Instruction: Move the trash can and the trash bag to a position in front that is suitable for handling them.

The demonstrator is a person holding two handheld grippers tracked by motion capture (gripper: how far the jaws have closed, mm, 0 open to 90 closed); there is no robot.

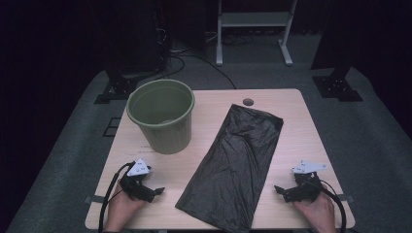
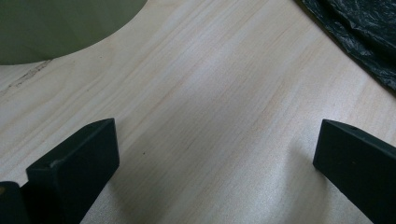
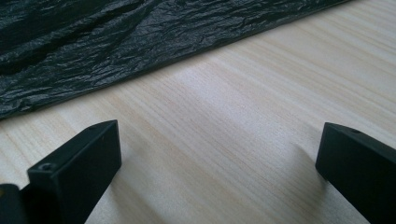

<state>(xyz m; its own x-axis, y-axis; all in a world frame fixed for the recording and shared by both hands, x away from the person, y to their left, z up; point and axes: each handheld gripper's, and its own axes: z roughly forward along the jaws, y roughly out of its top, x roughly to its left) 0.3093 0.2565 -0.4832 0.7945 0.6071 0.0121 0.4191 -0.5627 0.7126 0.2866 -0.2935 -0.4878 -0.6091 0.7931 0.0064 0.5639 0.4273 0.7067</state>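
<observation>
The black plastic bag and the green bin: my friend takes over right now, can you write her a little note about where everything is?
Left tongs: open, holding nothing, resting near the front left of the light wooden table.
Right tongs: open, holding nothing, near the front right.
The crinkled black plastic bag lies flat down the middle of the table, between the two tongs, its near end at the front edge.
The round green plastic bin stands upright at the back left, with no bag in it.
Done: nothing yet; the bag is untouched.
Left: probably pick up the bag, open it and fit it into the bin.
</observation>
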